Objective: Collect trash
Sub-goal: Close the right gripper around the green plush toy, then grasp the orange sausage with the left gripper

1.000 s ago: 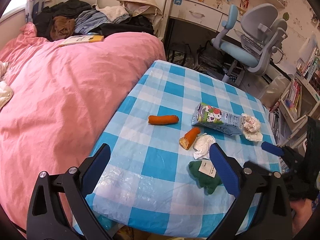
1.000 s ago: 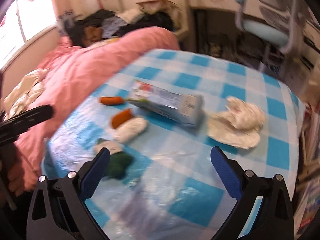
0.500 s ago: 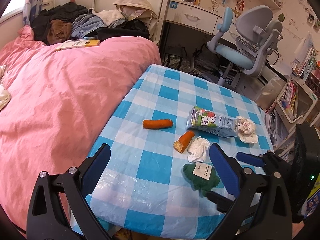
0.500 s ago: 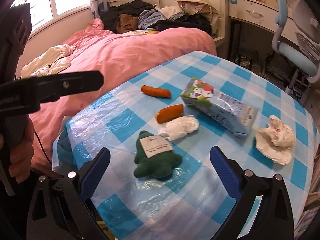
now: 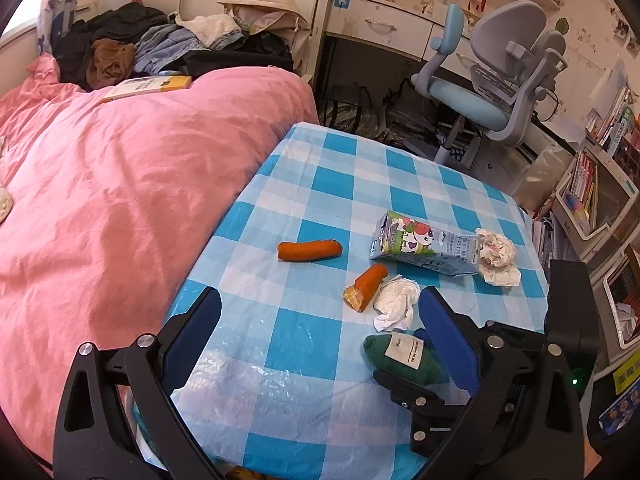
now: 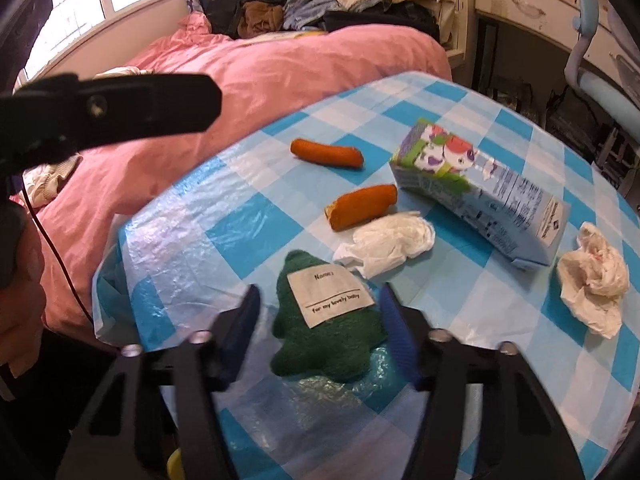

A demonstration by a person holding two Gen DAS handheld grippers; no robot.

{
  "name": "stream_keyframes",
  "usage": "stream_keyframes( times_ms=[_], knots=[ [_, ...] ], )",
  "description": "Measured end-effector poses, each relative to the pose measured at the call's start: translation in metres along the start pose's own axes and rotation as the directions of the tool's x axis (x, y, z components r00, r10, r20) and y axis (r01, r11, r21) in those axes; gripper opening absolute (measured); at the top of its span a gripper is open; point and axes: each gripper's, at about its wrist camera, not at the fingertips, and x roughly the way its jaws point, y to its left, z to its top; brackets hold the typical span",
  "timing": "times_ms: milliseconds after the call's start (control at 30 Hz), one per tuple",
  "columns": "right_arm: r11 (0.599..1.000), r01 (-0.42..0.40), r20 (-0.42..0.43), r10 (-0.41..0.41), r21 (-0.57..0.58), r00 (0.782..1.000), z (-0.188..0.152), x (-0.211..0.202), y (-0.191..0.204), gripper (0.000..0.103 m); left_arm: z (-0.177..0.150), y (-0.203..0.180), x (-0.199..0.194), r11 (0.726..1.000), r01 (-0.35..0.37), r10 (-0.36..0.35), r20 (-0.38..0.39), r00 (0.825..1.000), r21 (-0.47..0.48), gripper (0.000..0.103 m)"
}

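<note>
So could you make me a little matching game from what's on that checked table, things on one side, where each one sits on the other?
Things:
1. green felt toy
2. milk carton
3. whole sausage
4. bitten sausage

Places:
A. lying on its side, one end beside a crumpled tissue
B. alone, nearest the pink bed
C. between the fingers of the right hand-held gripper
D. touching the white wad, just beyond the toy

Pairs: 1-C, 2-A, 3-B, 4-D
</note>
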Motion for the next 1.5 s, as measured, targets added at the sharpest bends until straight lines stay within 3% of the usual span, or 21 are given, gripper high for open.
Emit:
stream_keyframes(
  times_ms=[167, 433, 600, 833, 1100, 1200, 1267, 1300, 1333, 1367, 1500],
  knots=[
    [1.0, 0.002, -0.006, -0.002, -0.007, 1.0, -0.002, -0.008, -0.003, 0.041, 0.004, 0.001, 0.013, 1.0, -0.023, 0.024, -0.02, 1.0, 0.014, 0.095],
    [0.999, 0.041, -0.023, -0.041, 0.034, 0.999, -0.016, -0.027, -0.028, 0.041, 0.014, 0.014, 0.043, 0.997, -0.076, 0.076, -0.061, 0.995, 0.007, 0.095],
    [0.997, 0.03, -0.046, -0.027, 0.07, 0.999, -0.022, -0.026, -0.043, 0.043, 0.021, 0.011, 0.063, 0.992, -0.09, 0.095, -0.052, 0.994, 0.094, 0.095],
    [0.998, 0.013, -0.052, -0.009, 0.064, 0.999, -0.024, -0.025, -0.045, 0.048, 0.022, -0.01, 0.092, 0.93, -0.11, 0.124, -0.017, 0.992, 0.352, 0.095],
    [0.998, -0.001, -0.072, 0.005, 0.06, 0.997, -0.02, -0.016, -0.051, 0.051, 0.022, -0.021, 0.123, 0.873, -0.12, 0.151, -0.029, 0.988, 0.472, 0.089],
    [0.998, -0.007, -0.074, 0.012, 0.059, 0.997, -0.018, -0.015, -0.052, 0.051, 0.023, -0.017, 0.132, 0.885, -0.084, 0.128, -0.066, 0.99, 0.458, 0.076],
    [0.998, -0.011, -0.077, 0.015, 0.055, 0.997, -0.017, -0.014, -0.053, 0.051, 0.025, -0.016, 0.134, 0.903, -0.033, 0.085, -0.103, 0.991, 0.428, 0.057],
    [0.999, -0.013, -0.079, 0.017, 0.053, 0.997, -0.017, -0.014, -0.053, 0.051, 0.026, -0.017, 0.134, 0.908, -0.012, 0.068, -0.119, 0.991, 0.42, 0.042],
    [0.999, -0.013, -0.08, 0.018, 0.052, 0.997, -0.016, -0.014, -0.053, 0.051, 0.025, -0.02, 0.134, 0.904, -0.006, 0.066, -0.127, 0.99, 0.428, 0.027],
    [0.999, -0.009, -0.082, 0.014, 0.052, 0.997, -0.016, -0.014, -0.053, 0.049, 0.023, -0.023, 0.134, 0.9, 0.002, 0.064, -0.135, 0.989, 0.436, 0.02],
    [0.998, -0.01, -0.081, 0.014, 0.055, 0.997, -0.017, -0.016, -0.053, 0.04, 0.019, -0.028, 0.128, 0.901, 0.022, 0.06, -0.173, 0.983, 0.434, 0.015]
  ],
)
